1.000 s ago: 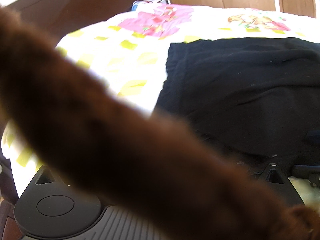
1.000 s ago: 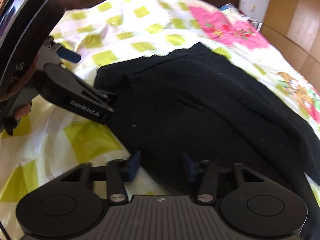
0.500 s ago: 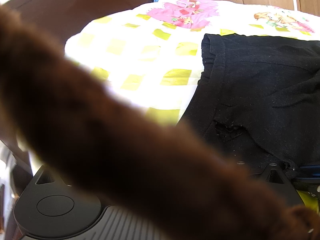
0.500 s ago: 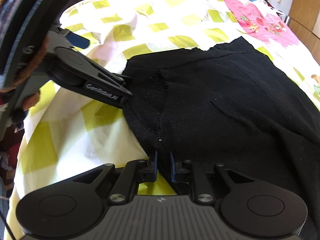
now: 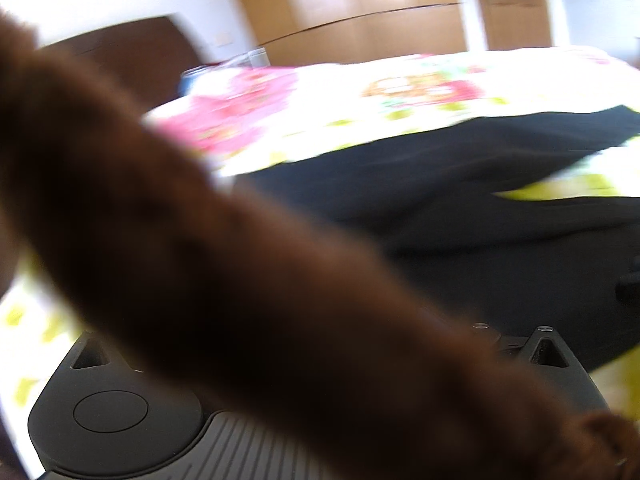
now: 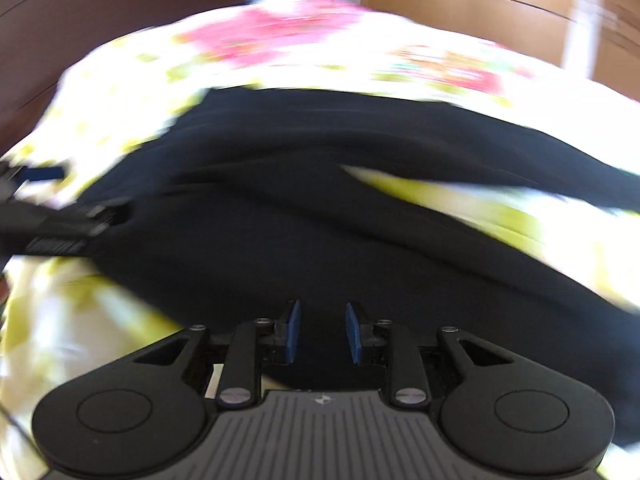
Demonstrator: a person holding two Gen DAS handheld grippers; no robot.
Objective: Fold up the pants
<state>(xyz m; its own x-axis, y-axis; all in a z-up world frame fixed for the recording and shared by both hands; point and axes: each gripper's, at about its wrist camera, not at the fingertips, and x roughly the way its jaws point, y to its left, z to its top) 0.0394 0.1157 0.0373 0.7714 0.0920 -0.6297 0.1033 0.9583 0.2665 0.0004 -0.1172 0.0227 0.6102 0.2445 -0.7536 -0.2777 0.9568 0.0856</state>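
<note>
Right gripper point(image 6: 322, 332) sits low in its own wrist view, its two blue-padded fingers point(image 6: 293, 330) standing apart with black cloth showing in the gap between them; whether the pads touch the cloth is too blurred to tell. Black pants point(image 6: 280, 208) spread out just ahead of this gripper, lying across a bedspread point(image 6: 312, 40) printed with yellow-green squares and pink patches. A wedge of that bedspread shows between two dark stretches of the pants, ahead and to the right of the fingers. Far to the left of the right gripper, the left gripper point(image 6: 116, 214) reaches in from the frame edge, its tip meeting the pants' edge, though motion blur hides whether it grips.

From the left wrist view, a fuzzy brown sleeve point(image 5: 240, 272) crosses diagonally and covers the fingers, so their state cannot be told. Beyond it lie the pants point(image 5: 460, 184), the bedspread point(image 5: 360, 92) and wooden cabinet doors point(image 5: 360, 12) at the back.
</note>
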